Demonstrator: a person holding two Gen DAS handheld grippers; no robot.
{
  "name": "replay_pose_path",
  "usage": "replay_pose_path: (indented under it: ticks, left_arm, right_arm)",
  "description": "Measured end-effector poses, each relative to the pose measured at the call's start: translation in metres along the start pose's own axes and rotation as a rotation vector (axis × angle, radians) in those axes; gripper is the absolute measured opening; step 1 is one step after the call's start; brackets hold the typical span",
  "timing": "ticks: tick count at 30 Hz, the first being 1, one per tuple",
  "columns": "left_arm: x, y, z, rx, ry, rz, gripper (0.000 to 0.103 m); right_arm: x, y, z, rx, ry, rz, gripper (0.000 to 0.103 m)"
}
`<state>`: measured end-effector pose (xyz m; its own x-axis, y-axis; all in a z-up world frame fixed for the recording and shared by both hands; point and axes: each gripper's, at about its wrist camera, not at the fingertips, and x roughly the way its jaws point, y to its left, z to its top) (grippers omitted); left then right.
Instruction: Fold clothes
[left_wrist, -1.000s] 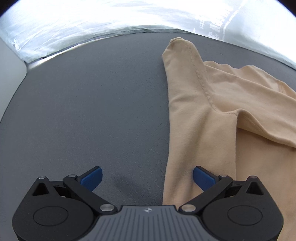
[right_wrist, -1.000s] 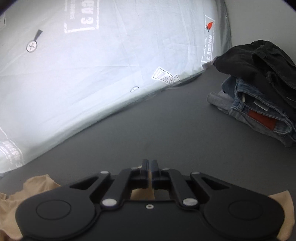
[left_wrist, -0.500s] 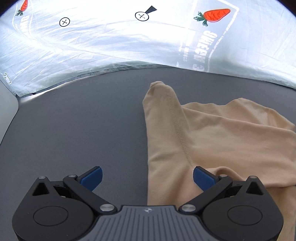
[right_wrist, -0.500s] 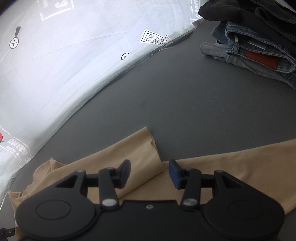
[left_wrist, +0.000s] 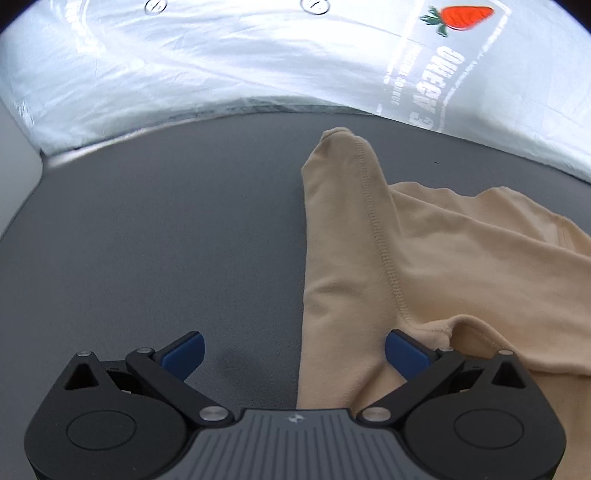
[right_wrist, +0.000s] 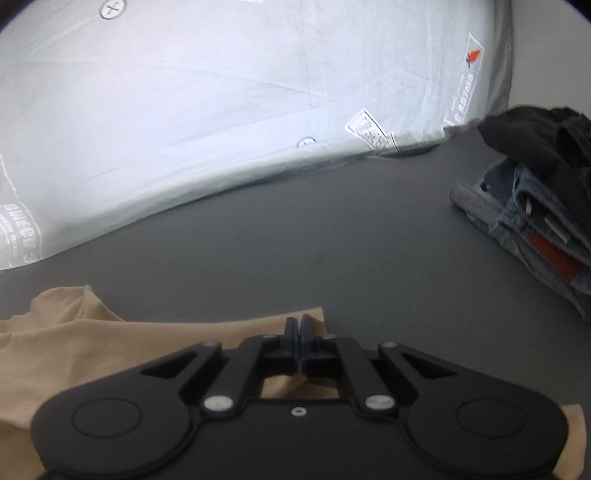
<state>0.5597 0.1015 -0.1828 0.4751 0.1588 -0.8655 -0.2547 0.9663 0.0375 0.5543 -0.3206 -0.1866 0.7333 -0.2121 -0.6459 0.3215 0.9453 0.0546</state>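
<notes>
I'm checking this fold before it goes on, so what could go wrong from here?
The right gripper is shut on only the edge of the beige shirt, so a pull might slip it free. The left gripper is open, straddling the shirt's side edge; closing there may catch only a thin bit of cloth. A wide swing to the right could bump the pile of jeans.

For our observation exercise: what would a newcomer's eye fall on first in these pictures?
Probably the beige cotton garment spread over the dark grey table, right of the open left claw. Next, the right claw shut on the garment's edge, and the pile of dark jeans at the table's far right.
</notes>
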Motion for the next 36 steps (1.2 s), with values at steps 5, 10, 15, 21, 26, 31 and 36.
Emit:
replay_pose_path:
  ticks: [5,10,15,21,26,31,36]
  left_arm:
    - [-0.043,0.032,-0.018,-0.094,-0.042,-0.013,0.103]
    - [-0.107,0.064,-0.054,-0.105,-0.139,-0.042,0.103]
    - [-0.161,0.09,-0.118,-0.153,-0.185,-0.048,0.103]
    - [-0.184,0.101,-0.189,-0.135,-0.13,-0.027,0.103]
    - [-0.191,0.108,-0.219,-0.098,-0.095,-0.027,0.103]
    - [-0.192,0.117,-0.235,-0.089,-0.073,-0.017,0.103]
    - [-0.184,0.118,-0.24,-0.052,-0.032,-0.028,0.103]
  right_arm:
    - [-0.067,0.04,0.033,-0.127,-0.183,0.199,0.001]
    - [-0.151,0.09,0.019,-0.324,-0.27,0.487,0.001]
    - [-0.24,0.138,-0.032,-0.622,-0.313,0.742,0.001]
    - [-0.278,0.149,-0.124,-0.903,-0.153,0.895,0.001]
    - [-0.28,0.144,-0.192,-1.068,-0.042,0.905,0.001]
    - [-0.291,0.139,-0.217,-1.057,-0.005,0.937,0.001]
    - [-0.29,0.141,-0.24,-1.083,0.011,0.89,0.002]
